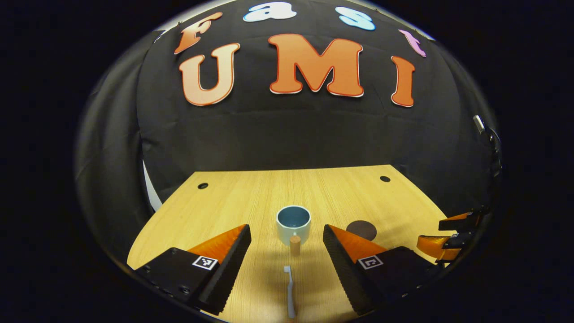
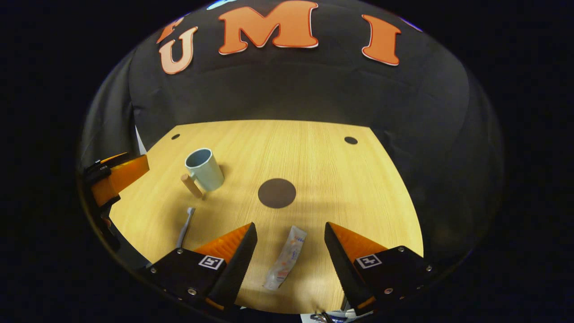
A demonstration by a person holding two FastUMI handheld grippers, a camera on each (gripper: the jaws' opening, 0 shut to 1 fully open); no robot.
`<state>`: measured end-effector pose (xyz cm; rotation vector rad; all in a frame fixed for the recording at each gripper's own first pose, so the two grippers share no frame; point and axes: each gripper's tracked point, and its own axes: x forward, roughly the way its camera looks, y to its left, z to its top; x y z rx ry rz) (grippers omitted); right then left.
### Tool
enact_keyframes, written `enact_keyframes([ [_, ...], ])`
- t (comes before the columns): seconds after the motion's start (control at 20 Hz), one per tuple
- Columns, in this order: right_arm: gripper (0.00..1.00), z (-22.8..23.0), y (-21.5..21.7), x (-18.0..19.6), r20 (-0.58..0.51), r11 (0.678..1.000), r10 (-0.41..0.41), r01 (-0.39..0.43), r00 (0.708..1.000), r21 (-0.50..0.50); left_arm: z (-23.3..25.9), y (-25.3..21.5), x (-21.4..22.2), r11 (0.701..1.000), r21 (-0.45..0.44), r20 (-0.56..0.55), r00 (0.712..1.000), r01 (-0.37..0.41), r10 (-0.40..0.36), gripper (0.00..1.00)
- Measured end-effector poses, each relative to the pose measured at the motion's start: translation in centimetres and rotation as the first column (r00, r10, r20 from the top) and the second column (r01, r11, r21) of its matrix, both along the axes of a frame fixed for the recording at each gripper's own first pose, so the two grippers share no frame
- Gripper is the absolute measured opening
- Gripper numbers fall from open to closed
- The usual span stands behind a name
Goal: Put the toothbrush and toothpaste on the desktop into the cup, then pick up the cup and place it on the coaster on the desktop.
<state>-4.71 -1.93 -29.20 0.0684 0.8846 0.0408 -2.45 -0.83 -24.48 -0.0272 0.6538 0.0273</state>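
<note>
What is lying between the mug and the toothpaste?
The dark round coaster lies roughly between the pale blue mug and the white toothpaste tube, seen in the right gripper view.

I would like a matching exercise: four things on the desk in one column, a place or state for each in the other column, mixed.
Things:
1. cup
2. toothbrush
3. toothpaste
4. coaster

Descriptions:
A. lies between the open right gripper fingers
B. dark, round, bare
C. upright, wooden handle
D. lies between the open left gripper fingers

Pairs: 1-C, 2-D, 3-A, 4-B
</note>
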Motion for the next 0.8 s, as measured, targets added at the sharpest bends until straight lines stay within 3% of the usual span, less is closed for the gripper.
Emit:
enact_keyframes([
  [0.3,0.88,-3.0,-0.2,-1.5,-0.143,1.0,0.004,-0.005,0.99,-0.001,-4.9,-1.6,-2.5,0.995,-0.097,-0.188,0.981,0.017,-0.035,0.98],
  [0.35,0.83,-3.4,0.0,-1.7,-0.166,1.0,0.007,-0.008,0.986,-0.003,-5.9,-1.7,-2.7,0.994,-0.106,-0.218,0.975,0.016,-0.039,0.99],
  [0.4,0.88,-3.8,0.0,-1.8,-0.185,1.0,0.009,-0.01,0.983,-0.002,-6.8,-1.8,-3.1,0.994,-0.111,-0.243,0.969,0.014,-0.041,0.99],
  [0.5,0.88,-5.3,0.3,-2.2,-0.223,1.0,0.016,-0.017,0.975,-0.004,-8.5,-1.8,-3.9,0.993,-0.118,-0.296,0.954,0.009,-0.044,0.99],
  [0.8,0.79,-8.3,0.7,-3.2,-0.331,0.999,0.035,-0.039,0.943,-0.007,-12.6,-1.9,-6.0,0.987,-0.157,-0.487,0.873,-0.037,-0.045,0.98],
])
